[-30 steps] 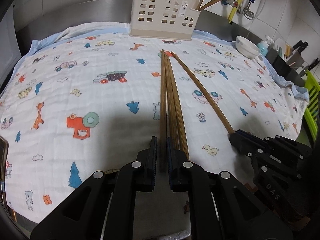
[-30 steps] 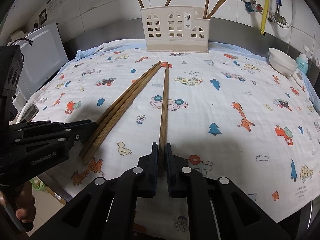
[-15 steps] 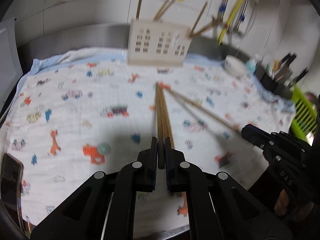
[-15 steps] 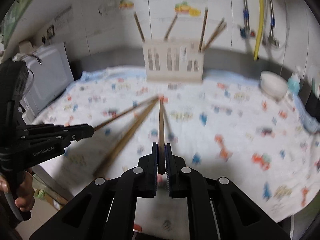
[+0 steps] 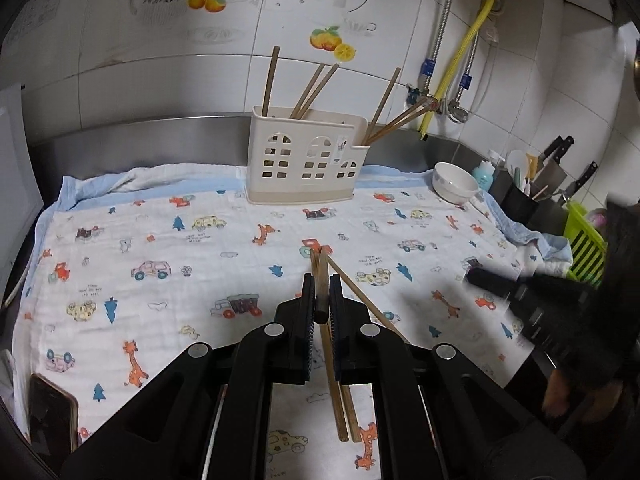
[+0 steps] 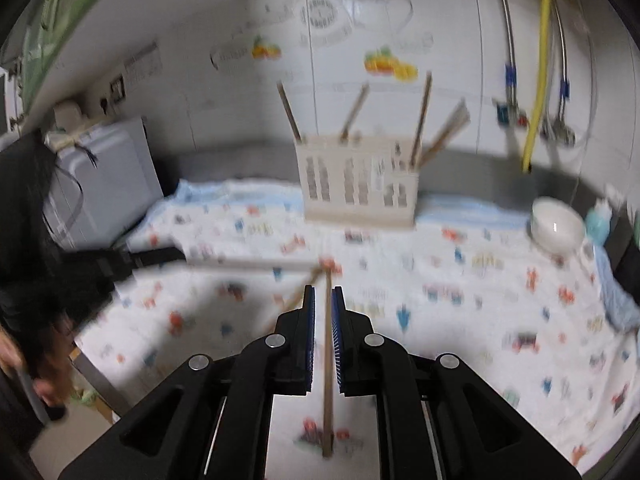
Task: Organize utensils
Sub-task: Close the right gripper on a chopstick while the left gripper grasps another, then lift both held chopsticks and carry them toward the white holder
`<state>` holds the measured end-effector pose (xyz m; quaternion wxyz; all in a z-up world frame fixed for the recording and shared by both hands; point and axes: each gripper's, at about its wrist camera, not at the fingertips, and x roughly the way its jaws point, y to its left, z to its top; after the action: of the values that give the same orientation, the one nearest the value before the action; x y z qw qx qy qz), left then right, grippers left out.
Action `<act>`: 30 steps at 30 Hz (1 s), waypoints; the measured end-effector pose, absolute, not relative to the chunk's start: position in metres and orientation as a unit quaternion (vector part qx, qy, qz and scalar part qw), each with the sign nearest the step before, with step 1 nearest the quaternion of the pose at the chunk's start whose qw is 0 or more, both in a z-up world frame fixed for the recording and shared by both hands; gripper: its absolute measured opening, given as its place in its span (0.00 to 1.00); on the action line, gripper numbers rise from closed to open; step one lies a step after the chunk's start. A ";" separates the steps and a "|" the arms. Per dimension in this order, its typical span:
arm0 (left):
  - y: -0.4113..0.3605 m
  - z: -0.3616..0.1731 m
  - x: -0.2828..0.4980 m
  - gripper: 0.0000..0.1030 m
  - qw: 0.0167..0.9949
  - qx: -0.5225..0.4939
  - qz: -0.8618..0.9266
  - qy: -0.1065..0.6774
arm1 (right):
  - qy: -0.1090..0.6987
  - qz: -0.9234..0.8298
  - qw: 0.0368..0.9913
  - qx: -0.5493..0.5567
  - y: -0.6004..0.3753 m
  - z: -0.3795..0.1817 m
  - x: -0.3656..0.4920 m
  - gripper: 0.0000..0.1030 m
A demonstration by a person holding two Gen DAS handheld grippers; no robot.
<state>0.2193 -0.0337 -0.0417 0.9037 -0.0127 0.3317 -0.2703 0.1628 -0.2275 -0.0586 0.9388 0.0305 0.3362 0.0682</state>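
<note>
My left gripper point(image 5: 321, 298) is shut on a wooden chopstick point(image 5: 319, 280) and holds it raised above the patterned cloth point(image 5: 160, 248). Two chopsticks point(image 5: 340, 400) lie on the cloth below it, and a third point(image 5: 362, 300) lies aslant to the right. A cream utensil holder point(image 5: 306, 164) with several chopsticks stands at the back. In the blurred right wrist view my right gripper point(image 6: 323, 308) has a narrow gap between its jaws; a chopstick point(image 6: 328, 360) runs along that gap. The left gripper point(image 6: 152, 258) shows at the left, the right gripper point(image 5: 500, 284) at the right of the left wrist view.
A white bowl point(image 5: 454, 182) sits at the cloth's back right, with a black knife block point(image 5: 520, 200) and green rack point(image 5: 584, 240) beyond. A phone point(image 5: 52, 412) lies at the front left. A grey appliance point(image 6: 100, 184) stands at the left. Pipes and taps point(image 5: 452, 80) hang on the wall.
Both grippers have risen well above the cloth. The left gripper closed on one chopstick and lifted its near end. The right wrist view is blurred by motion.
</note>
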 end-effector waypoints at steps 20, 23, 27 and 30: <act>-0.042 -0.041 0.220 0.06 0.907 0.018 -0.266 0.324 | 0.402 0.042 0.915 0.013 -0.215 -0.146 0.150 0.07; -0.040 -0.038 0.220 0.06 0.909 0.016 -0.266 0.321 | 0.393 0.045 0.918 0.028 -0.222 -0.137 0.147 0.07; -0.038 -0.034 0.219 0.06 0.912 0.020 -0.263 0.315 | 0.348 0.041 0.936 0.014 -0.229 -0.096 0.140 0.07; -0.037 -0.029 0.219 0.06 0.913 0.018 -0.267 0.307 | 0.305 0.051 0.951 0.008 -0.234 -0.057 0.139 0.07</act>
<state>0.2187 -0.0368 -0.0290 0.9133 0.0175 0.3074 -0.2666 0.1395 -0.2336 -0.0574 0.9510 0.0080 0.3049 0.0510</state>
